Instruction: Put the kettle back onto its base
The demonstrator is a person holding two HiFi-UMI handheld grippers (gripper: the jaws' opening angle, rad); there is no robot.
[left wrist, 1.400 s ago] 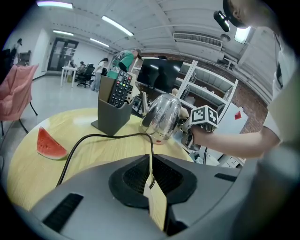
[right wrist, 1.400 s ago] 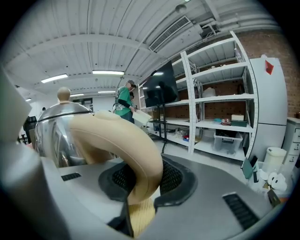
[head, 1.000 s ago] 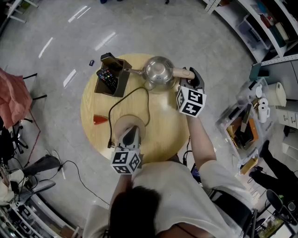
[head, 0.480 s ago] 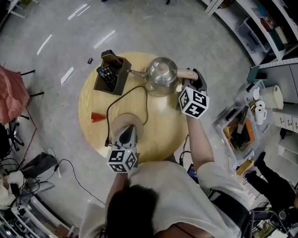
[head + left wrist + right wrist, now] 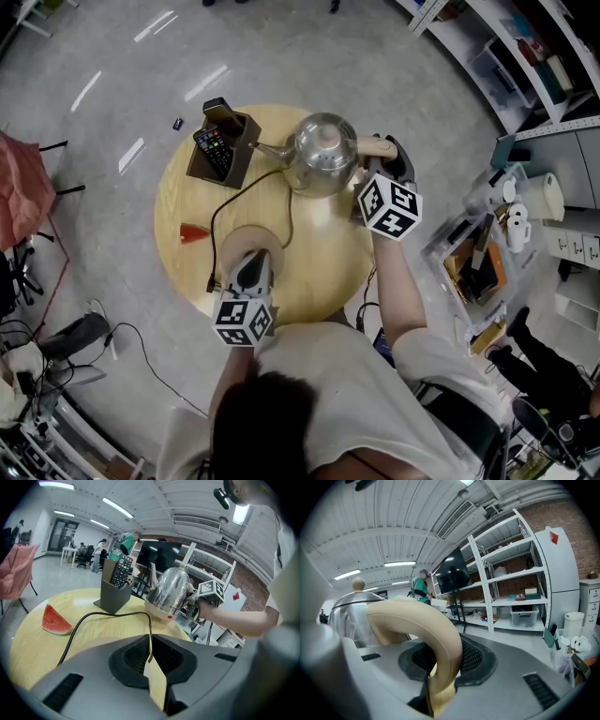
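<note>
Between the kettle (image 5: 323, 155) at the far right and the base (image 5: 234, 240) at the near left, I see bare table (image 5: 328, 258) along the right and near right, so that side is open. The black cord (image 5: 117, 614) arcs over the middle of the table, across the straight line between them. My left gripper (image 5: 251, 267) lies over the base's near side, clamped on its edge. The remote holder (image 5: 223, 150) stands far left and the watermelon slice (image 5: 194, 233) at the left edge, both off that line.
</note>
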